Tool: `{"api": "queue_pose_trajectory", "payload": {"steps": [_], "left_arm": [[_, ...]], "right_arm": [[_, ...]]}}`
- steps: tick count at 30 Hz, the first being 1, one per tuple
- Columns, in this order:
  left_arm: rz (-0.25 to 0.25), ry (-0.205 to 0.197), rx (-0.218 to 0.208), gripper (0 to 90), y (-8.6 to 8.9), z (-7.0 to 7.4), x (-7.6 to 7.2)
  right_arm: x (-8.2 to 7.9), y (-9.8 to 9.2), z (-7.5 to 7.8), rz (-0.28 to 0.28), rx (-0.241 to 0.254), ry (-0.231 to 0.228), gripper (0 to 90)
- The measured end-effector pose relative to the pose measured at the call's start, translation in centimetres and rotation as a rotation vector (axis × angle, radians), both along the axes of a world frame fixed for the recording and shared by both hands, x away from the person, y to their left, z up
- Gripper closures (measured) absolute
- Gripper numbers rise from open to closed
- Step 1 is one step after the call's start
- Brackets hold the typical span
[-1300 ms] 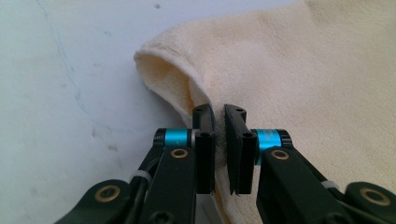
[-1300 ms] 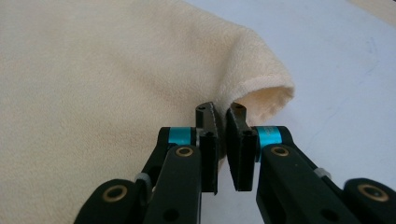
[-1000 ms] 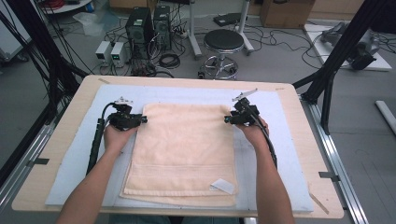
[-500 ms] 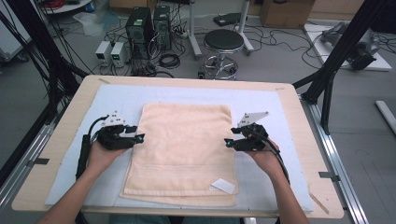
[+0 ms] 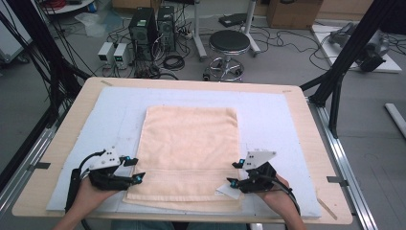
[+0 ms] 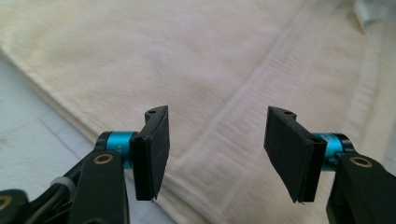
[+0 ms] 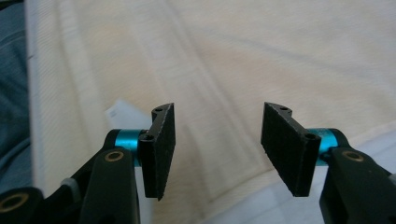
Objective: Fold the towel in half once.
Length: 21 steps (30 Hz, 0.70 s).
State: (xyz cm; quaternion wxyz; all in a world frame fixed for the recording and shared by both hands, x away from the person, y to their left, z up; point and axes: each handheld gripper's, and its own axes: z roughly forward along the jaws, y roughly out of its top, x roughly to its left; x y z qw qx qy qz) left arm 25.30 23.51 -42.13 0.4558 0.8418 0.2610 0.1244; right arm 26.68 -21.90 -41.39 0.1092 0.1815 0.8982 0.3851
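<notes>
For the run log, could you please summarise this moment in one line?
left tool: open, opening | right tool: open | towel: flat, unheld

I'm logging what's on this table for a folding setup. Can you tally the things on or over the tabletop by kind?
Towel, cream, with a white label: 1
White mat under it: 1
Grippers: 2, the left gripper and the right gripper, both open over the towel's near corners, holding nothing
Total: 4
</notes>
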Motion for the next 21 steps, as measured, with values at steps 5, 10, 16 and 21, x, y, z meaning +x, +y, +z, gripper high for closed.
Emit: {"api": "queue_pose_trajectory", "payload": {"steps": [5,10,16,21], "left_arm": [[-0.054,0.027,0.058,43.5,-0.2,-1.3,-0.6],[-0.075,0.043,0.086,55.9,-0.6,-2.0,-0.8],[-0.068,0.059,0.091,80.9,-0.9,-1.6,-0.5],[-0.065,0.052,0.065,84.7,-0.6,-0.9,-0.5]], "right_arm": [[-0.6,0.2,-1.6,0.048,-0.035,0.057,51.6],[-0.5,0.2,-2.2,0.039,-0.015,0.081,66.3],[-0.5,0.4,-1.8,0.052,-0.013,0.072,82.5],[-0.6,0.3,-0.7,0.063,0.006,0.06,85.3]]}}
